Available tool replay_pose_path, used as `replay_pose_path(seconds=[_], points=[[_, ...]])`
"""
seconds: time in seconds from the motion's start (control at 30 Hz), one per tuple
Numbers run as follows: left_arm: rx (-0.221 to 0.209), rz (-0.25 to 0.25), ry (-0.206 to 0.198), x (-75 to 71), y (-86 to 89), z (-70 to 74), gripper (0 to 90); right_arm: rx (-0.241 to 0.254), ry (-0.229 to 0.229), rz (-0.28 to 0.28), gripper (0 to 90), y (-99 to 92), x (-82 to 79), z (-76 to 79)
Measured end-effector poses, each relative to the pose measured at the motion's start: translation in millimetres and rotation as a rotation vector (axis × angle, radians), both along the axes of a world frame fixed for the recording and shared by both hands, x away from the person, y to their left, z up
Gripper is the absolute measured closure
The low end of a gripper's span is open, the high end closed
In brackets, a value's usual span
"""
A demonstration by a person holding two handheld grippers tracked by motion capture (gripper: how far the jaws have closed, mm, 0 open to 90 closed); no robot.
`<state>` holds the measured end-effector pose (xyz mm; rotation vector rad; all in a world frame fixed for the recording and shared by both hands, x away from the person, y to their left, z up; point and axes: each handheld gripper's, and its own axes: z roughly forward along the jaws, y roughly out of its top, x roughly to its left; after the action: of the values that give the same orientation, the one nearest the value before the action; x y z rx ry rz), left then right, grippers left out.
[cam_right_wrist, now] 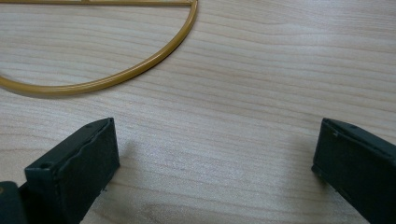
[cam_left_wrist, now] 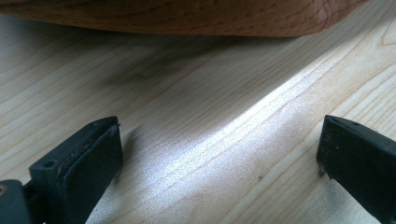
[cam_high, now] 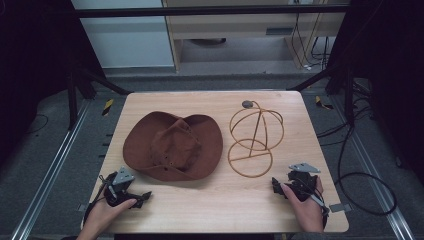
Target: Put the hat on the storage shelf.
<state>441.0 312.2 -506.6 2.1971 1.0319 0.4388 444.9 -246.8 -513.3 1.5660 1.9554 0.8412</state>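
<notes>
Pale wood-grain table (cam_high: 210, 207), ringed by grey floor, black frame struts and trailing cables, carries two items side by side at its middle: a floppy brown wide-brimmed leather hat (cam_high: 173, 145) lying crown-up on the left, and a gold wire hat stand (cam_high: 254, 137) of domed hoops above a round base ring on the right, just beside the brim. A person's hands rest at the near edge, each holding a black two-jaw tool. The left gripper (cam_left_wrist: 219, 154) sits low on the boards with its jaws spread wide and empty, the hat brim (cam_left_wrist: 187, 18) close ahead of it. The right gripper (cam_right_wrist: 217, 158), likewise agape and holding nothing, faces the stand's base ring (cam_right_wrist: 140, 65). Each tool appears parked before its own object, probably ready to set hat on stand.
</notes>
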Motion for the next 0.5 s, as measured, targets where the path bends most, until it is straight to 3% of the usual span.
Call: replay_pose_path(seconds=[0.3,0.5], points=[[0.012,-0.017,0.010,-1.4,0.0,1.6,0.0,-0.001,-0.001,0.000,0.4,-0.1,0.1,0.0],[0.024,-0.027,-0.003,-4.8,3.8,9.8,6.2,0.000,-0.001,0.000,0.4,0.0,0.1,0.0]])
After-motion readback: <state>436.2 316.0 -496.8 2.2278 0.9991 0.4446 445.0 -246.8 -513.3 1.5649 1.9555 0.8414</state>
